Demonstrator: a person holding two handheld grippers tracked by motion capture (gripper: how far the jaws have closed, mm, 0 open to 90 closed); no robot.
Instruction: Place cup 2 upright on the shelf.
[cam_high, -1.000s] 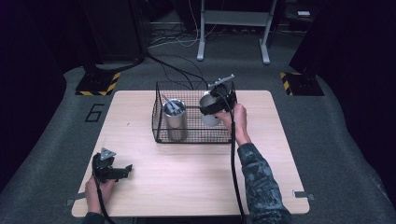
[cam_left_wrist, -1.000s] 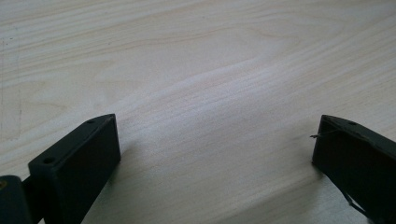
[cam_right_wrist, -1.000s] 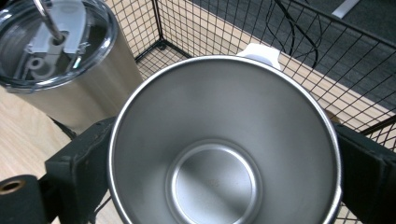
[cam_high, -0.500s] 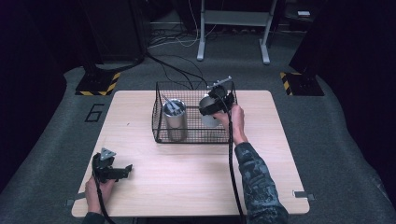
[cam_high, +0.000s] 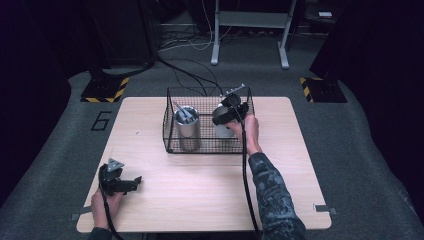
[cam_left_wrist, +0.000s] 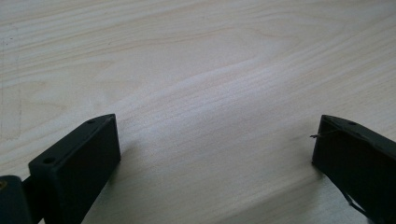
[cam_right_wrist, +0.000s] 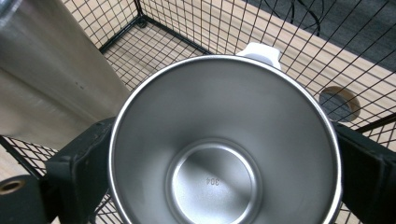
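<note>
Inside wire basket: steel cup, utensil-filled canister.

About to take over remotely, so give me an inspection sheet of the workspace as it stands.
Surface: wooden table, bare around the basket.
Job's things: steel cup, empty, inside the wire basket; steel tumbler with utensils at the basket's left.
Clutter: nothing seen.
Grippers: right gripper has its jaws at either side of the cup; left gripper open, low over the near left of the table.
Cables: one trails from each gripper; more lie on the floor beyond.
Surroundings: dark carpet, hazard-striped bases, stand legs.
</note>
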